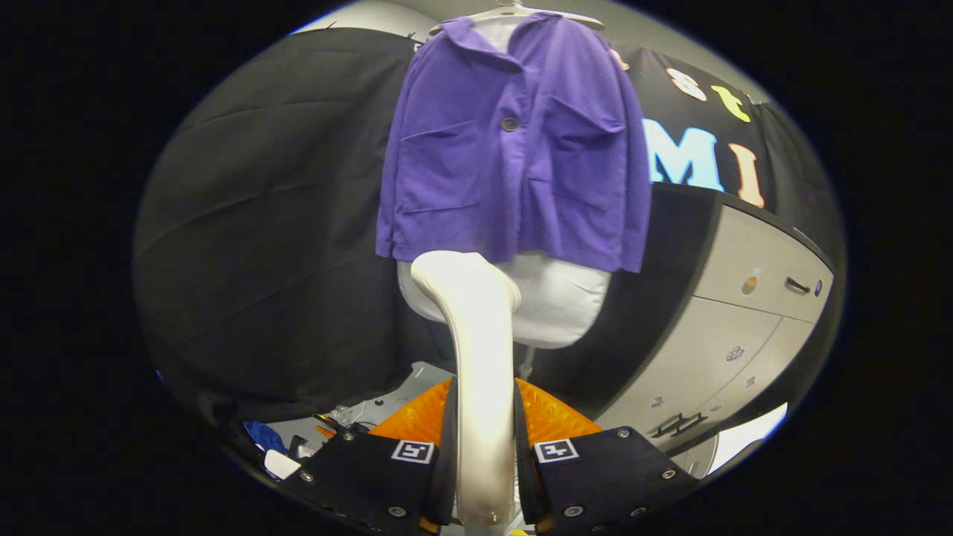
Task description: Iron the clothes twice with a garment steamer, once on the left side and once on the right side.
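A purple jacket [514, 149] with two chest pockets and a dark button hangs on a pale hanger [514, 13] over a white padded form [558, 305]. My gripper [482, 439] is shut on the handle of a white garment steamer [476, 335], both fingers pressing its sides. The steamer rises upright from between the fingers, and its head reaches the jacket's lower hem, on the left half of the garment. Whether the head touches the cloth cannot be told.
A grey cabinet [744, 320] with drawers and a handle stands to the right of the jacket. Black cloth walls close the booth behind and to the left. Small items, one blue, lie on a grey surface [372, 409] below left of the fingers.
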`<action>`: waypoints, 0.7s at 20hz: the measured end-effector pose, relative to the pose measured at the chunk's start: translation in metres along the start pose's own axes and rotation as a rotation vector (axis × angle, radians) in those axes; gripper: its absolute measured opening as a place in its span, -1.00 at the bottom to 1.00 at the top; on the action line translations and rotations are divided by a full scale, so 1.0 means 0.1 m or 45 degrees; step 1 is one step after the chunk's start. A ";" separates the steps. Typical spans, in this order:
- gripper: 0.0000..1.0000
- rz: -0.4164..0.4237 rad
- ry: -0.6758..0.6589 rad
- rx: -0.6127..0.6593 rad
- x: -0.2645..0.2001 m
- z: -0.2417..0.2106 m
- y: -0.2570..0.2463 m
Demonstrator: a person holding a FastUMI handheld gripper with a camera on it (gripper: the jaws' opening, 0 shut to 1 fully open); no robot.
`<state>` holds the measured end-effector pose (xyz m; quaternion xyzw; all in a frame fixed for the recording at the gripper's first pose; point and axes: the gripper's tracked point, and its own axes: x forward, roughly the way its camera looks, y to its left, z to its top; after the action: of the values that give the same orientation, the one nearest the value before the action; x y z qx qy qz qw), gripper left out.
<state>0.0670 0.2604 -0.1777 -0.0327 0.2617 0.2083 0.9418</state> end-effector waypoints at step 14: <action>-0.31 -0.264 -0.359 0.204 -2.08 0.27 -1.87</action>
<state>-0.0048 0.0167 -0.0580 0.0450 0.1382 0.0911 0.9852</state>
